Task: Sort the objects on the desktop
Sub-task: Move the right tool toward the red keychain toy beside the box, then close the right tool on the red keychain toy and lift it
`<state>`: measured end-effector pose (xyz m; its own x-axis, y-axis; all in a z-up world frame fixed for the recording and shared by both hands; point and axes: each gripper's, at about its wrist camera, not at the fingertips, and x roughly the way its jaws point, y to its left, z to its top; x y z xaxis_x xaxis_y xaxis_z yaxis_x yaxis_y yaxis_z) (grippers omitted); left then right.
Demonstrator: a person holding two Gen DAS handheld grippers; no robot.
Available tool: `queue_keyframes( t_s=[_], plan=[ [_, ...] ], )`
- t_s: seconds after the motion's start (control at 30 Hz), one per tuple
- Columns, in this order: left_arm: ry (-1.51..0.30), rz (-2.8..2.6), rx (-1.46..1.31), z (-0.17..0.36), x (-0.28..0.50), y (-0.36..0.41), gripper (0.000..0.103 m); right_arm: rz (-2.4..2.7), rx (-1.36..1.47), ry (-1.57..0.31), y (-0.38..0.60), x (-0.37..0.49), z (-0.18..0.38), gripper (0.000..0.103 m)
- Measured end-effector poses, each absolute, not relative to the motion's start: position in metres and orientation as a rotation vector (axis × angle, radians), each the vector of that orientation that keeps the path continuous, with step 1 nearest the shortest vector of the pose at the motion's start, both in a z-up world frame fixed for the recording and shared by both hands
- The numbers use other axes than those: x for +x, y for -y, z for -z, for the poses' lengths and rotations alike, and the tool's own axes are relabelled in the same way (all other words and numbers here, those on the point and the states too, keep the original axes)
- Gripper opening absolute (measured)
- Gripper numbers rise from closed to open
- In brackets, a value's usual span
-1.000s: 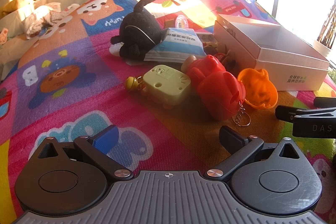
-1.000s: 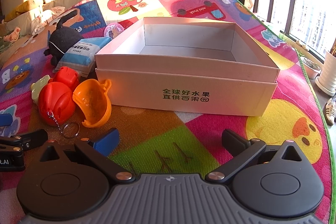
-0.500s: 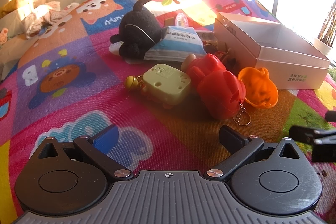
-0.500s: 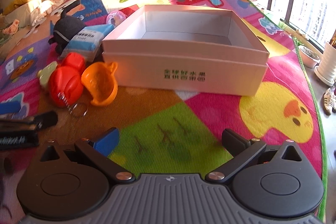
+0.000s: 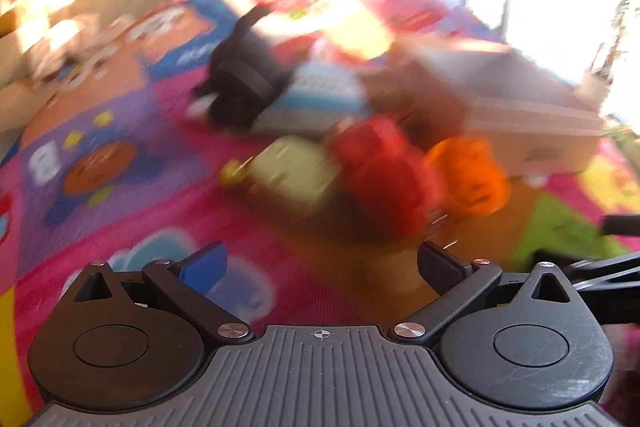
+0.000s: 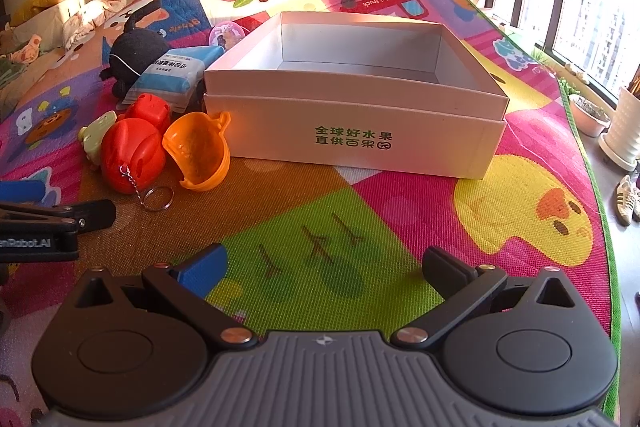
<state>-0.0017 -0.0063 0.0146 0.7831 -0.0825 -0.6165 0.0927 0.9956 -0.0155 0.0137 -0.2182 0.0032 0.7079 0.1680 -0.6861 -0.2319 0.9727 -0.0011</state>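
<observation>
Box (image 6: pixel 356 131) centre of mat (image 6: pixel 360 227); to its left a cup-shaped toy (image 6: pixel 198 151) (touching the box front), round toys (image 6: pixel 132 155), pouch (image 6: pixel 176 75), plush (image 6: pixel 134 53) behind.

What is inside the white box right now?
Nothing that shows: the white box has bare inner walls and a bare strip of floor at the back. Its front wall hides the near part of the floor, so something small and flat there cannot be ruled out.

Right gripper (image 6: pixel 324 267): black linkage arms on round black hubs; silver pivot screws; ribbed grey body with a small crosshair mark; one blue pad, one black; left gripper (image 5: pixel 322 263) built alike; its side lettered "Robot.AI" in white.
</observation>
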Motion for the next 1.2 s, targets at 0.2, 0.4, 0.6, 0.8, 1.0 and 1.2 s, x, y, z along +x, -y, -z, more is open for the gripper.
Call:
queue_keyframes(
  t_s=[0.2, 0.4, 0.6, 0.8, 1.0, 1.2],
  plan=[
    [-0.596, 0.109, 0.169, -0.026, 0.018, 0.032, 0.103, -0.225, -0.089, -0.752, 0.218, 0.013, -0.003, 0.103],
    [-0.604, 0.006, 0.162, -0.026, 0.026, 0.007, 0.103, -0.263, -0.094, -0.751, 0.217, 0.014, -0.005, 0.103],
    [-0.611, -0.164, 0.124, -0.028, 0.02, -0.032, 0.103, -0.371, -0.29, -0.587, 0.18, 0.006, -0.02, 0.083],
    [-0.613, -0.167, 0.002, -0.034, 0.008, -0.061, 0.103, -0.448, -0.316, -0.602, 0.141, 0.034, -0.025, 0.056],
    [-0.609, -0.112, -0.008, -0.029, -0.009, -0.059, 0.103, -0.449, -0.29, -0.597, 0.133, 0.032, -0.033, 0.056],
    [-0.593, -0.213, -0.14, -0.018, -0.018, -0.083, 0.103, -0.523, -0.24, -0.482, 0.119, 0.019, -0.055, 0.084]
  ],
)
